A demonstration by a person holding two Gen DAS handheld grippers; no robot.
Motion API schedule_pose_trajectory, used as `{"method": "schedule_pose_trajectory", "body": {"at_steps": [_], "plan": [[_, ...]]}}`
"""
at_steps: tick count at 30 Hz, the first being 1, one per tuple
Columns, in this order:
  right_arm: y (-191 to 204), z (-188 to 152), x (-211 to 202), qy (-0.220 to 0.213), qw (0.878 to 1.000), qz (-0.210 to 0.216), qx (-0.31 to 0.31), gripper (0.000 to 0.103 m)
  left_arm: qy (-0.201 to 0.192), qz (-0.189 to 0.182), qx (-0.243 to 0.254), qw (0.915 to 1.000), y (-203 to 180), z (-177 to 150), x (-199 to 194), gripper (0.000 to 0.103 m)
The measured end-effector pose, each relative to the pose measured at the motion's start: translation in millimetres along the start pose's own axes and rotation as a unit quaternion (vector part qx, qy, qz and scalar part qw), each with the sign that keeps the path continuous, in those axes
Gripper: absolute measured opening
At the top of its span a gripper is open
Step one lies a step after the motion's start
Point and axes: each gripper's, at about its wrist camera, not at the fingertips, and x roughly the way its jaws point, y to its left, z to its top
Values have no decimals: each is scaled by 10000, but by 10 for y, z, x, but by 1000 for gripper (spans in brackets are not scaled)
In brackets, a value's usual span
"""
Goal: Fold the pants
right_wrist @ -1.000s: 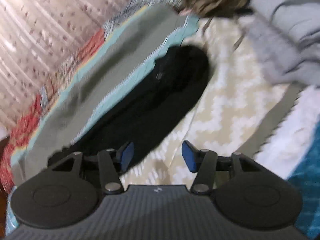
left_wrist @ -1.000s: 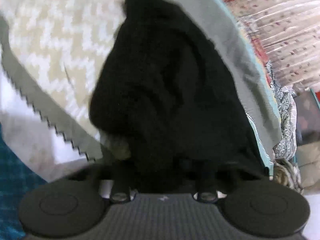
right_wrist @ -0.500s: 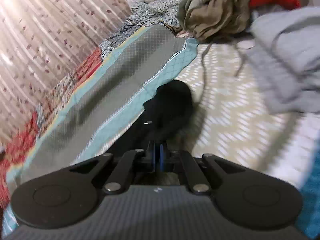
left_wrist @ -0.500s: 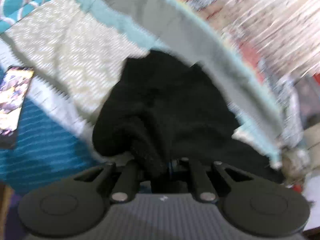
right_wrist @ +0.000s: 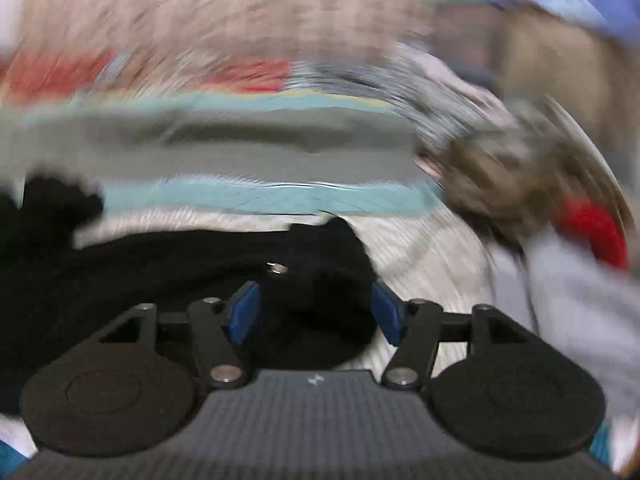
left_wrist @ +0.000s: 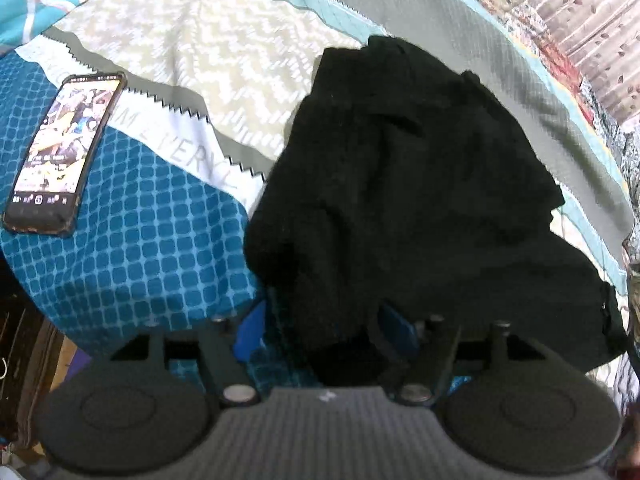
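My left gripper and right gripper have just opened, black pants loose between both jaws, bunched beside the phone, long axis running between them.

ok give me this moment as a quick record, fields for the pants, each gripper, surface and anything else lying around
pants: black pants, bunched in a heap
left gripper: left gripper jaws just opened, pants fabric between the pads, not clamped
right gripper: right gripper jaws just opened, pants fabric between them; view blurred
surface: patterned bedspread
other: phone, screen lit, lying flat; grey clothes to the right
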Motion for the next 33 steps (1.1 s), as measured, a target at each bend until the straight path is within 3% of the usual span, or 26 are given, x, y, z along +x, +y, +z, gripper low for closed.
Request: {"method": "schedule_pose_trajectory", "body": {"at_steps": [4, 5, 6, 8, 9, 11, 13, 14, 15, 16, 17, 20, 24, 26, 28, 30, 31, 33], "plan": [[148, 13, 553, 464, 9934, 162, -1034, 64, 204, 132, 1, 9997, -58, -62, 144, 65], [113, 24, 677, 673, 9926, 137, -998, 57, 232, 163, 0, 9996, -95, -63, 192, 65], [12, 35, 801, 867, 9927, 128, -832, 33, 257, 198, 11, 9995, -95, -72, 220, 65], [-285, 105, 872, 944, 9949, 265, -237, 30, 268, 276, 61, 9992, -138, -96, 253, 65], [-383, 165, 851, 799, 9967, 122, -82, 29, 274, 306, 100, 9991, -155, -97, 267, 65], [-698, 300, 760, 412, 9976, -512, 215, 29, 294, 332, 148, 9989, -179, -88, 287, 65], [-1205, 402, 730, 361, 9898, -901, 1045, 23, 306, 326, 149, 9989, -196, -75, 308, 68], [-1411, 417, 733, 442, 9814, -1350, 1291, 35, 305, 309, 131, 9990, -204, -73, 321, 69], [-1603, 439, 758, 573, 9703, -1851, 1448, 61, 288, 300, 103, 9991, -237, -72, 368, 72], [-1758, 445, 750, 656, 9622, -2110, 1592, 67, 267, 268, 97, 9992, -241, -74, 372, 75], [-1876, 433, 686, 594, 9592, -2133, 1758, 67, 239, 244, 109, 9994, -247, -81, 374, 75], [-2014, 351, 431, 341, 9628, -1403, 2282, 66, 216, 220, 131, 9994, -253, -101, 410, 76], [-1798, 34, 338, 518, 9585, -406, 2775, 66, 227, 218, 52, 9995, -235, -93, 439, 73], [-1640, -55, 445, 735, 9510, -123, 3000, 66, 226, 280, 74, 9993, -215, -65, 445, 60], [-1536, -75, 602, 915, 9423, -144, 3218, 66, 239, 253, 70, 9994, -219, -69, 449, 33], [-1516, -110, 780, 958, 9293, -191, 3563, 66, 294, 80, -32, 9995, -166, -23, 458, 17], [-1514, -101, 837, 889, 9239, -228, 3715, 63, 300, 49, -62, 9995, -167, -28, 456, 13], [-1492, -6, 867, 832, 9208, -200, 3805, 9, 257, 76, 76, 9996, -215, -45, 423, 10]]}}
